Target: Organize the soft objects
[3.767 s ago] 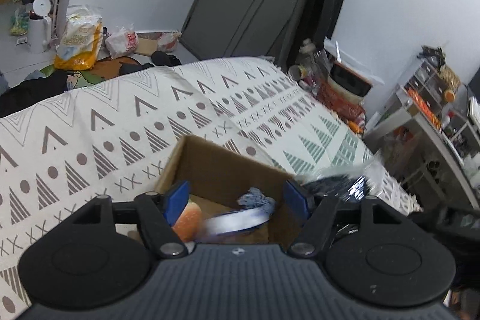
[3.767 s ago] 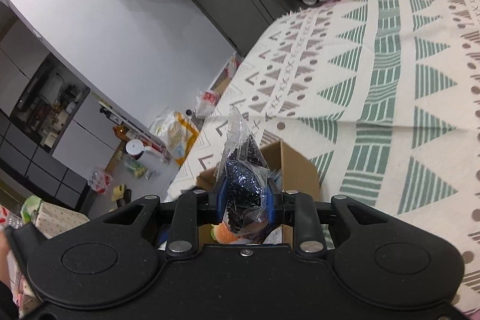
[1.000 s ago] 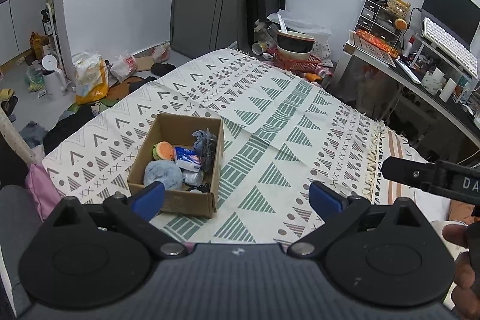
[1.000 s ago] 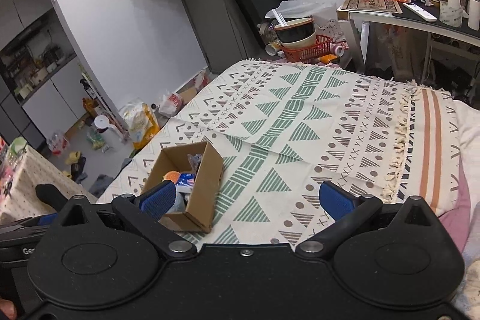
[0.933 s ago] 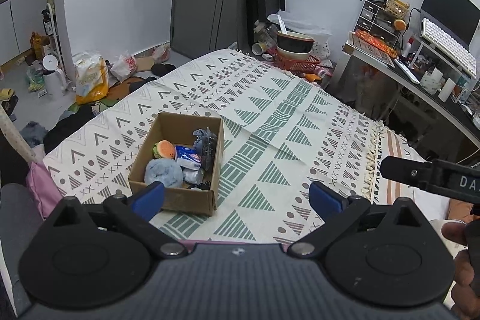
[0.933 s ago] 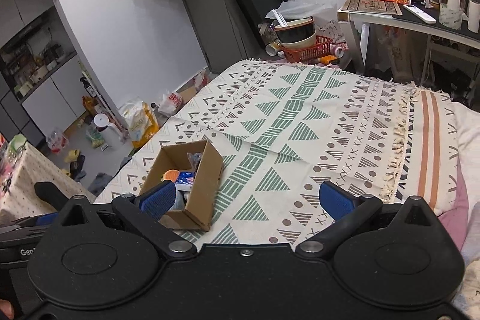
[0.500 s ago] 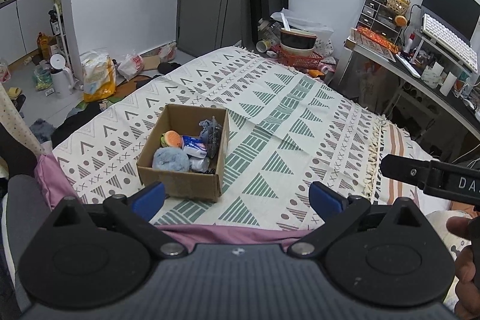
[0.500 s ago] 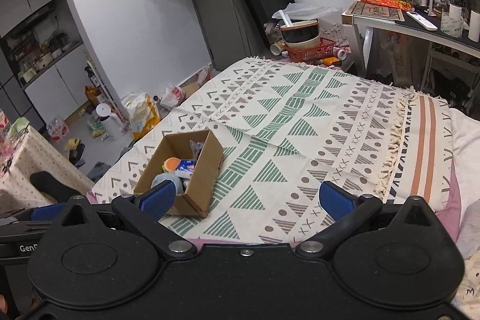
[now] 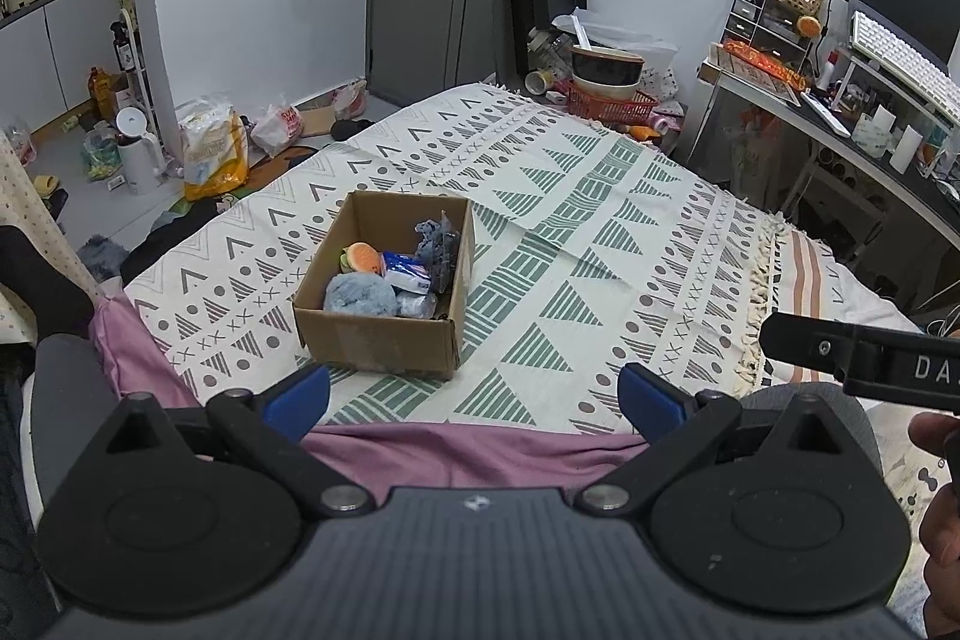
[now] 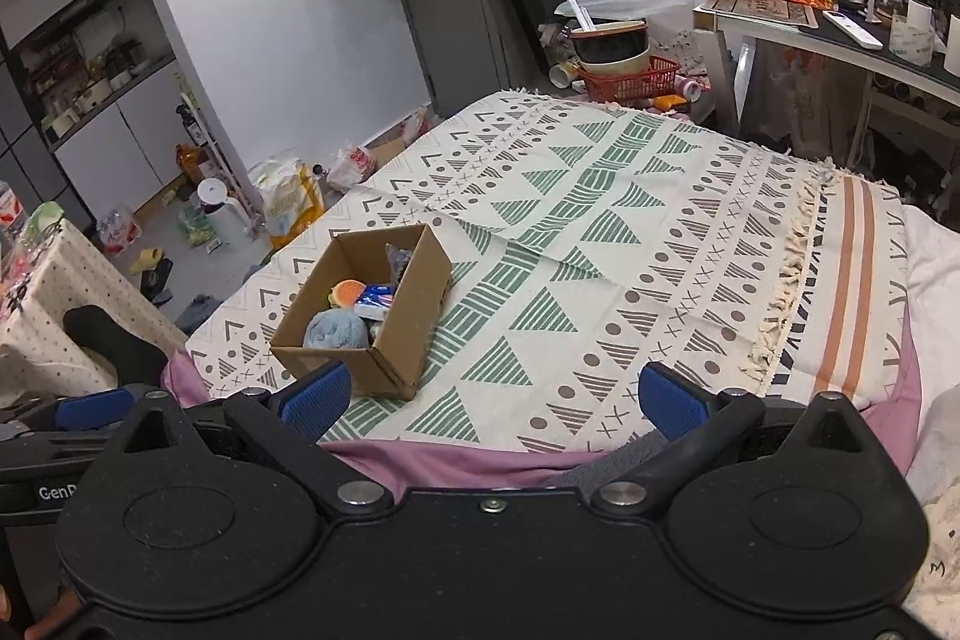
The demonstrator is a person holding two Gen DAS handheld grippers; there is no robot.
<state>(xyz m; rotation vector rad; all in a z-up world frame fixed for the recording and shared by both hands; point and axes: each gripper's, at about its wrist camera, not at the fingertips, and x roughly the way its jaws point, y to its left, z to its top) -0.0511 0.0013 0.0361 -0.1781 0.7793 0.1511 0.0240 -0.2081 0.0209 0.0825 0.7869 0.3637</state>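
Observation:
A brown cardboard box (image 9: 378, 340) (image 10: 408, 322) stands on the patterned bedspread (image 9: 600, 244) (image 10: 600, 244) near the bed's front left corner. Inside lie a blue fluffy ball (image 9: 360, 293) (image 10: 335, 329), an orange burger-shaped toy (image 9: 362, 257) (image 10: 347, 292), a blue-and-white packet (image 9: 408, 275) (image 10: 375, 301) and a dark bag in clear wrap (image 9: 445, 247) (image 10: 399, 261). My left gripper (image 9: 474, 394) is open and empty, held back from the bed's edge, short of the box. My right gripper (image 10: 492, 397) is likewise open, empty and well away from the box.
A purple sheet (image 9: 468, 454) shows under the bedspread at the near edge. A desk (image 10: 840, 34) with a keyboard stands at the right. A red basket with bowls (image 9: 606, 97), bags and bottles litter the floor beyond and left of the bed.
Both grippers let go of their items into the box, opened wide and drew far back from it. Over the last second they kept retreating, so more of the bed's near edge shows.

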